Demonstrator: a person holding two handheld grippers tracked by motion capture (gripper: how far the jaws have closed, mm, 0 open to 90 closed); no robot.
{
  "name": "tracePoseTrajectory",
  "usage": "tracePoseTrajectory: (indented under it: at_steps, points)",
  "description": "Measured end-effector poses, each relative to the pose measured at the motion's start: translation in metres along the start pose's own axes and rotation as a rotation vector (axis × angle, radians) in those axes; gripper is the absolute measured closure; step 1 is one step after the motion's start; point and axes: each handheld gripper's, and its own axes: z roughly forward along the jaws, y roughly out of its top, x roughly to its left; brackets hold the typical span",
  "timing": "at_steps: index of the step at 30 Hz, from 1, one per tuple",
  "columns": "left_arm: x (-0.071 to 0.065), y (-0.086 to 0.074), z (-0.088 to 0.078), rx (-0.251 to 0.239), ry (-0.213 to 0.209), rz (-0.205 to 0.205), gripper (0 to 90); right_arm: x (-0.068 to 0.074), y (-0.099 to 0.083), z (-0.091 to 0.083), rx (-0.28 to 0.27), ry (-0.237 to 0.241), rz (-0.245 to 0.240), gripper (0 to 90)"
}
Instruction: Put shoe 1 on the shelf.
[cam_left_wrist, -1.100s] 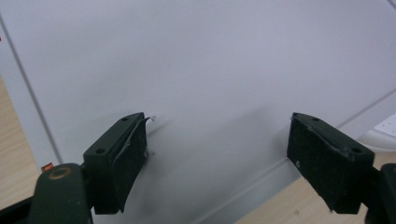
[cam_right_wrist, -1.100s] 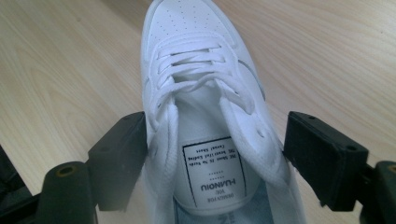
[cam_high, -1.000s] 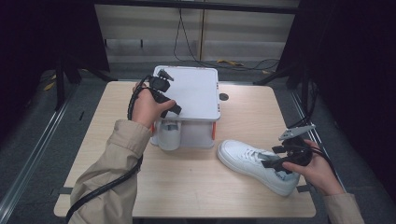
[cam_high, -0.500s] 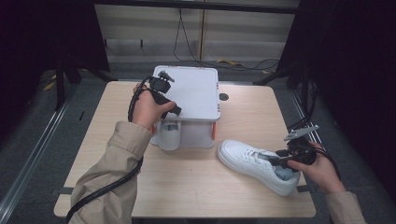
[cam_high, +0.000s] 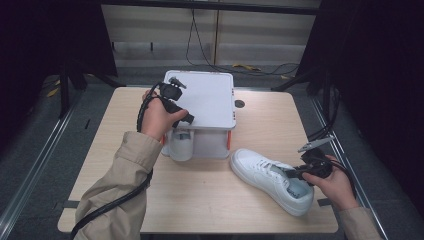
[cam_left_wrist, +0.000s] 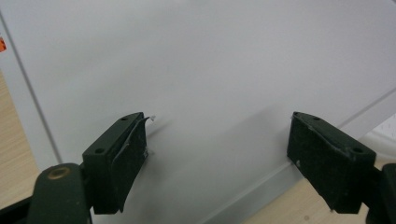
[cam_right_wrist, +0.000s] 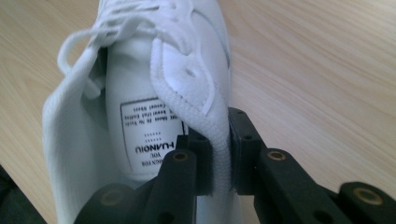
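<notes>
Sneaker (cam_right_wrist: 154, 93), white, low-cut, smooth upper with padded stitched collar; right gripper (cam_right_wrist: 219, 161) has just been closing its jaws and now pinches that collar wall, one jaw inside, one outside. Tongue label reads "HUANQIU". It lies on the pale wood-grain table (cam_high: 200, 200), right front. Left gripper (cam_left_wrist: 217, 154), jaws apart, rests over a smooth white box lid (cam_high: 212, 100).
</notes>
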Motion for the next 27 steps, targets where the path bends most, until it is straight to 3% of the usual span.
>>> tracePoseTrajectory:
  at_steps: [5, 15, 27]
  points:
    - [0.0, -0.001, 0.0, -0.005, -0.001, 0.0, 19.7, 0.009, 0.005, 0.001, -0.03, 0.043, 0.0, 83.0]
    - [0.0, -0.001, 0.0, -0.005, 0.0, -0.001, 19.6, 0.022, 0.025, -0.009, -0.084, 0.044, 0.01, 83.5]
    - [-0.001, -0.002, 0.001, -0.017, 0.001, 0.0, 18.7, 0.048, 0.061, 0.029, -0.11, 0.068, -0.001, 83.1]
